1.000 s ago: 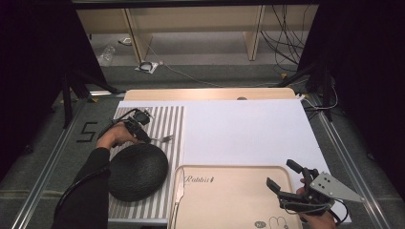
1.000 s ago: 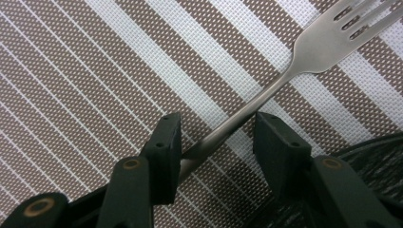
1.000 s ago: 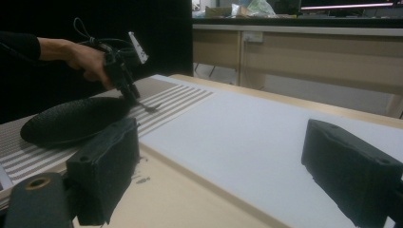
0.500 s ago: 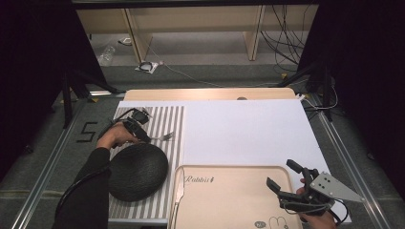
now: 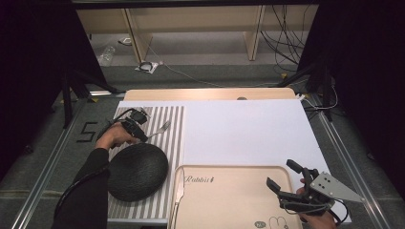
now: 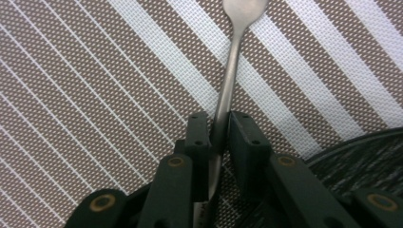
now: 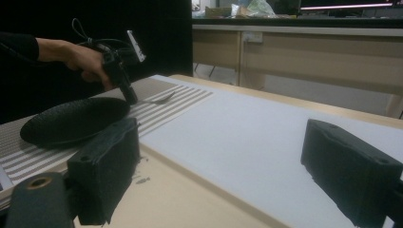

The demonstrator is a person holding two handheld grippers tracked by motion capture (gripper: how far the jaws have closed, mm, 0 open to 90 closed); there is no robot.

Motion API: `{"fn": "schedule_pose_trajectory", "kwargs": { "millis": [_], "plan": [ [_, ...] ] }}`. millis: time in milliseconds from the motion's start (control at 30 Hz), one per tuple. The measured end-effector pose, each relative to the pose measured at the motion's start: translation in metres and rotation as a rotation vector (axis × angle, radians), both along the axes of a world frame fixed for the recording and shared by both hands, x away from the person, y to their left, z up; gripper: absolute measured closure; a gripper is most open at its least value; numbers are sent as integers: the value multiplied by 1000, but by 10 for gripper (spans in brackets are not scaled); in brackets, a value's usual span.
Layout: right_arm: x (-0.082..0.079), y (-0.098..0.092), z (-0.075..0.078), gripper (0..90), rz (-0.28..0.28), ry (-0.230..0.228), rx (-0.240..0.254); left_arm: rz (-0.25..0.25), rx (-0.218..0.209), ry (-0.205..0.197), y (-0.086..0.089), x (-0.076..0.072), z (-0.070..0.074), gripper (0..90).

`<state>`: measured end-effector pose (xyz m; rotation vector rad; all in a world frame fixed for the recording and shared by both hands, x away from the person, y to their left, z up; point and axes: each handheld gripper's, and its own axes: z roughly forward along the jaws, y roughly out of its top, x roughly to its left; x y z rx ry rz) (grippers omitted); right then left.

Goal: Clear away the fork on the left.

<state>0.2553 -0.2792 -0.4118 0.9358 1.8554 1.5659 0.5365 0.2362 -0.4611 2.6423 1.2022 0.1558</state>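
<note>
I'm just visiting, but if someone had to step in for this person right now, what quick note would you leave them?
Left claw: jaws have just been closing, now pinching the fork by its handle; it lies on the striped placemat just beyond the black plate.
Right claw: open, holding nothing, above the beige tray.
A knife lies along the tray's left edge.
Done: fork gripped.
Left: lifting and placing it, probably beside the plate.

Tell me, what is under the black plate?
The black plate sits on the striped placemat, whose brown and white stripes show all around it. The fork, gripped by the left gripper, lies on that mat beside the plate. Whatever lies beneath the plate's middle is covered.
</note>
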Motion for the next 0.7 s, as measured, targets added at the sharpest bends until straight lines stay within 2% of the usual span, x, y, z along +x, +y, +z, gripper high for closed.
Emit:
{"fn": "schedule_pose_trajectory", "kwargs": {
  "millis": [233,367,467,533,700],
  "plan": [
    [0,0,0,135,2,-2,0,-7,6,1,-2,0,0,819],
    [0,0,0,135,1,2,1,-3,10,-25,-2,0,1,822],
    [0,0,0,135,-1,3,0,4,32,-56,-3,0,3,824],
    [0,0,0,135,-1,1,-1,4,52,-99,-2,1,6,824],
    [0,0,0,135,0,2,2,23,67,-164,0,1,16,824]
  ]
}}
